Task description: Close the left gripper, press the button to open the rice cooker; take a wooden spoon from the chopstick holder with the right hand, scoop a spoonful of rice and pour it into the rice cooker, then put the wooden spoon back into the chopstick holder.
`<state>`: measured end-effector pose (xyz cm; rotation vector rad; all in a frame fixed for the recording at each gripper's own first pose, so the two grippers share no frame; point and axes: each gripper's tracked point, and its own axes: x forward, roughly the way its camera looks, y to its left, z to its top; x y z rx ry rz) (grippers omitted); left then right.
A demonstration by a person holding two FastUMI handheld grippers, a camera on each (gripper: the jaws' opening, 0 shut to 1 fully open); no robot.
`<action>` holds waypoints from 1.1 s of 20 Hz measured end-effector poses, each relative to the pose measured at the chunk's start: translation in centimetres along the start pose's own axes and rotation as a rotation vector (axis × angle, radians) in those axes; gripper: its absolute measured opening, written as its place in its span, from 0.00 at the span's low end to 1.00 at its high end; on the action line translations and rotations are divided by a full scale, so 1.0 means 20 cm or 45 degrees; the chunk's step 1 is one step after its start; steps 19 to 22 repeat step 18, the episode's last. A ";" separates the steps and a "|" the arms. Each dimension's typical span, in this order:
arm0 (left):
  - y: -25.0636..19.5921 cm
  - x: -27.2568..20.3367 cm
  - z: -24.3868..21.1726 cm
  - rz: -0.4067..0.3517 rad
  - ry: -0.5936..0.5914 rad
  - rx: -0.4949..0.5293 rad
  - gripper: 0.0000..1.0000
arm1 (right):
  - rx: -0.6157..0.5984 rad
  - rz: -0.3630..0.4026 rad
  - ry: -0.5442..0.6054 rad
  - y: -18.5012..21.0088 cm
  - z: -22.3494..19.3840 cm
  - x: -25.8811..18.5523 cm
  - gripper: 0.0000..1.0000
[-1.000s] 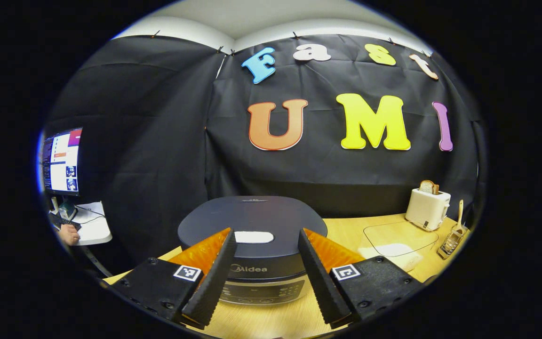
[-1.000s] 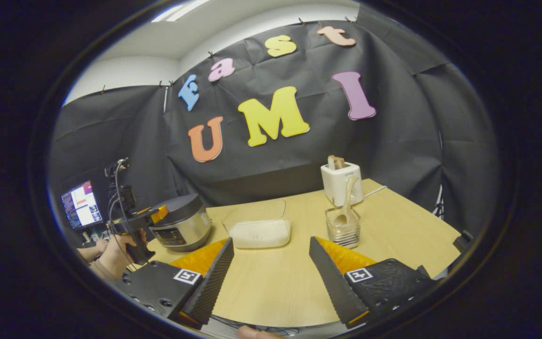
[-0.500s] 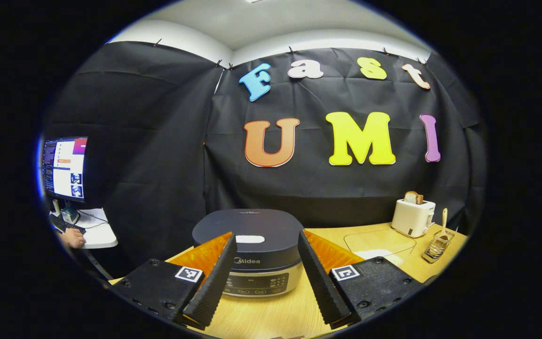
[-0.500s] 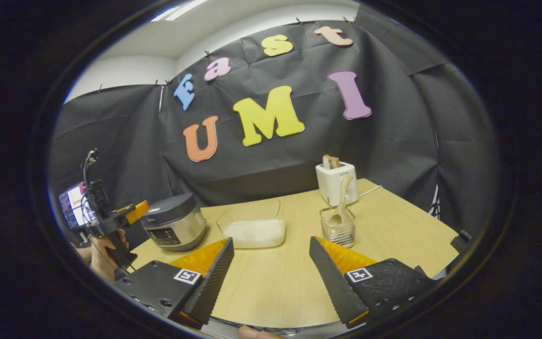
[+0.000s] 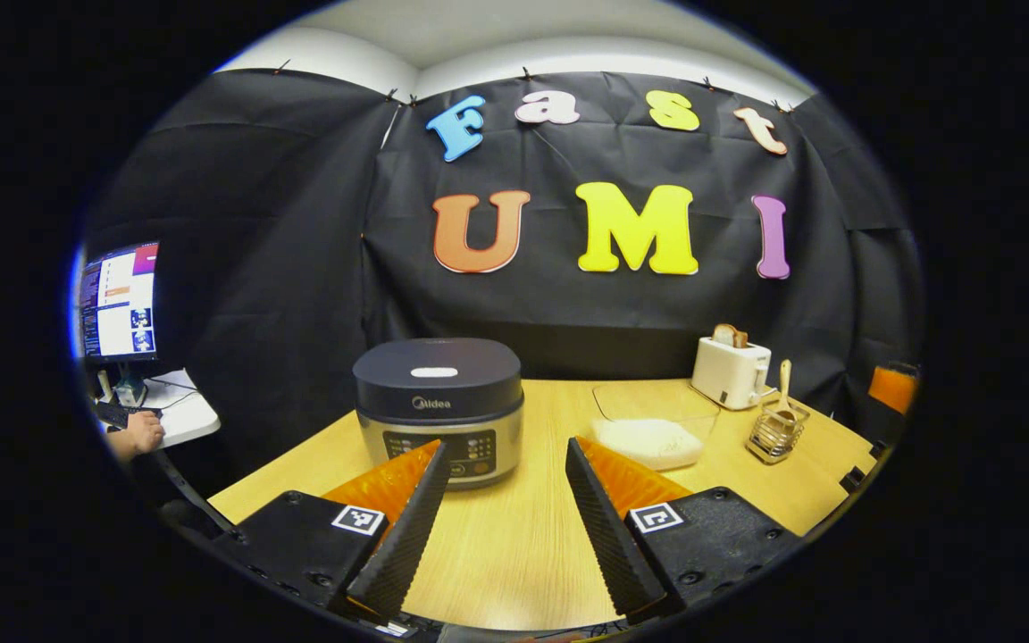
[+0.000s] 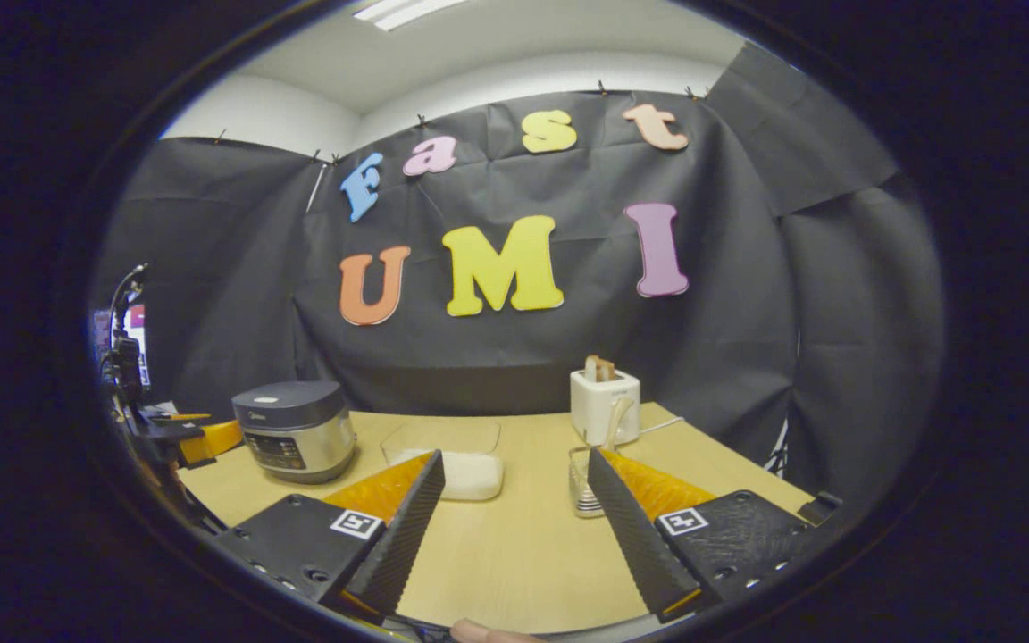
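The dark-lidded rice cooker (image 5: 438,406) stands shut on the wooden table, its white lid button (image 5: 433,371) on top. My left gripper (image 5: 501,527) hangs open well in front of it, nothing between its fingers. To the right lie a clear container of rice (image 5: 650,436) and a wire chopstick holder (image 5: 773,433) with the wooden spoon (image 5: 783,384) upright in it. In the right gripper view my right gripper (image 6: 514,536) is open and empty near the table's front edge, with the rice cooker (image 6: 294,429) far left, the rice container (image 6: 461,469) ahead and the chopstick holder (image 6: 581,482) partly behind its right finger.
A white toaster (image 5: 729,371) holding bread stands at the back right, also seen as the toaster (image 6: 604,402) behind the holder. A monitor (image 5: 117,299) and a person's hand (image 5: 138,436) at a side desk sit far left. The other gripper (image 6: 179,438) shows at the left edge.
Both grippers have drawn back from the table's objects. The rice cooker now looks smaller and farther in the left gripper view; the right gripper has dropped lower and level. Both stay open.
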<state>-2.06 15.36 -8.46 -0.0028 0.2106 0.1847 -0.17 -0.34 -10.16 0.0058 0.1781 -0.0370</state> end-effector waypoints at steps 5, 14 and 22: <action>-0.14 -0.07 -0.04 -0.074 0.028 0.041 0.84 | -0.041 0.041 -0.008 0.09 0.00 -0.04 0.96; -0.16 -0.12 -0.01 -0.053 -0.037 0.077 0.84 | -0.020 0.052 0.044 0.10 -0.05 -0.01 0.96; -0.13 -0.12 0.00 -0.019 -0.064 0.076 0.91 | -0.020 0.057 0.046 0.10 -0.05 -0.01 0.96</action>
